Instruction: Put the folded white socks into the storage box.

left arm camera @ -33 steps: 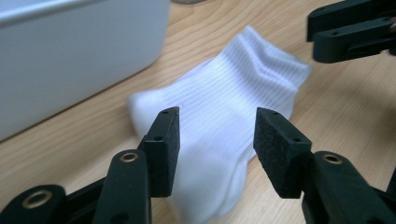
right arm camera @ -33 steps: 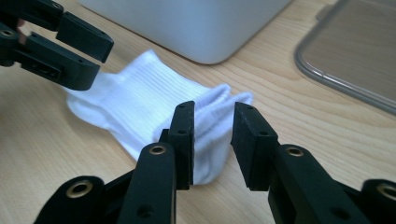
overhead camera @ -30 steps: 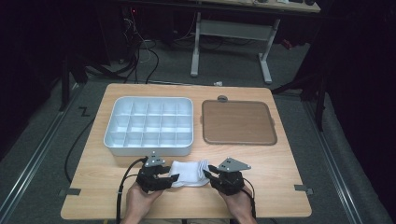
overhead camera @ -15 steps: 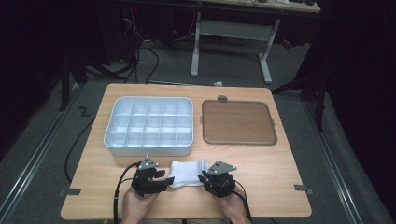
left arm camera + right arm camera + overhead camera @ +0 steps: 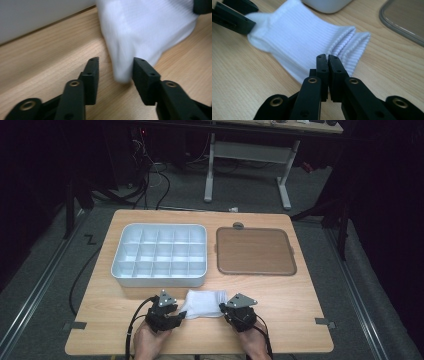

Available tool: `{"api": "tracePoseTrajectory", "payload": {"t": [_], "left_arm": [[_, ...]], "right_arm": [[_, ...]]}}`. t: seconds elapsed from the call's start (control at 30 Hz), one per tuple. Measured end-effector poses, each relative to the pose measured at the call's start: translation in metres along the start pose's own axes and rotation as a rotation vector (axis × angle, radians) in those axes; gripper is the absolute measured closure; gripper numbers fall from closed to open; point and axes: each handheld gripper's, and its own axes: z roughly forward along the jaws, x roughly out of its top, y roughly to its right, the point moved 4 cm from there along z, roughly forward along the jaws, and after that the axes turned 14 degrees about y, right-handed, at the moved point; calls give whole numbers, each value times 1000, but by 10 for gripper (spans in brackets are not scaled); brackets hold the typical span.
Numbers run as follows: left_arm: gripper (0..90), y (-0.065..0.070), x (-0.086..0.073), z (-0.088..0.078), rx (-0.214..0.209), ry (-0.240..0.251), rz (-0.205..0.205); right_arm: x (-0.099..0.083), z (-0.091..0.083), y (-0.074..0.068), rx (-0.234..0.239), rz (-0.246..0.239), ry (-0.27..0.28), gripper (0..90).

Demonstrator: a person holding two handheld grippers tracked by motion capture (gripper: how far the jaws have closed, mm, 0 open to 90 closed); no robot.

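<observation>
A white sock (image 5: pixel 205 302) lies flat on the wooden table (image 5: pixel 300 315) near its front edge, between my two grippers. My left gripper (image 5: pixel 179 316) is at the sock's left end. In the left gripper view its jaws (image 5: pixel 116 61) have just been closing and still stand apart, with the sock's tip (image 5: pixel 122 72) between them, against the right-hand jaw. My right gripper (image 5: pixel 223 309) is at the sock's ribbed cuff (image 5: pixel 347 42). Its jaws (image 5: pixel 327 57) have just closed and now meet on the cuff's near edge.
Behind the sock stands a white tray (image 5: pixel 117 265) divided into several empty compartments. To its right lies a flat brown mat with a grey rim (image 5: pixel 255 251). A small grey knob (image 5: pixel 238 225) sits behind the mat. The table's front edge runs just under my hands.
The right gripper has edged left onto the sock's cuff, and both hands sit slightly nearer the front edge. The sock has hardly shifted.
</observation>
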Motion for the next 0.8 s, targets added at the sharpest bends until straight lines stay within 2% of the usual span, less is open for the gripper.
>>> {"api": "tracePoseTrajectory", "payload": {"t": [0.07, 0.1, 0.17, 0.3, 0.33, 0.4, 0.57, 0.7, 0.77, 0.8], "left_arm": [[620, 2, -3, 0, 1, 11, 47], [620, 2, -3, -1, 1, 14, 52], [620, 2, -4, -1, 0, 16, 52], [618, 1, -2, -1, 2, 15, 33], [615, 1, -2, -1, 1, 14, 18], [595, -1, 1, -2, -5, 5, -41], [534, -3, 7, -5, -23, 8, -82], [510, 1, 19, -6, -51, 26, -112], [501, 3, 29, -3, -63, 37, -142], [495, 3, 29, -3, -63, 37, -142]], "right_arm": [[-5, 2, 2, -20, -8, -14, 876], [-8, 2, 3, -15, 2, -13, 873], [-9, 1, 4, -13, 17, -10, 869], [-9, 2, 4, -8, -1, -10, 860], [-9, 2, 4, -4, -3, -11, 857], [-9, 2, 4, -1, 4, -12, 835], [-7, 0, 3, 12, 10, -16, 763], [0, -3, 1, 16, 16, 5, 733], [5, -6, 0, 20, 14, 20, 733], [5, -6, 0, 20, 14, 20, 733]]}}
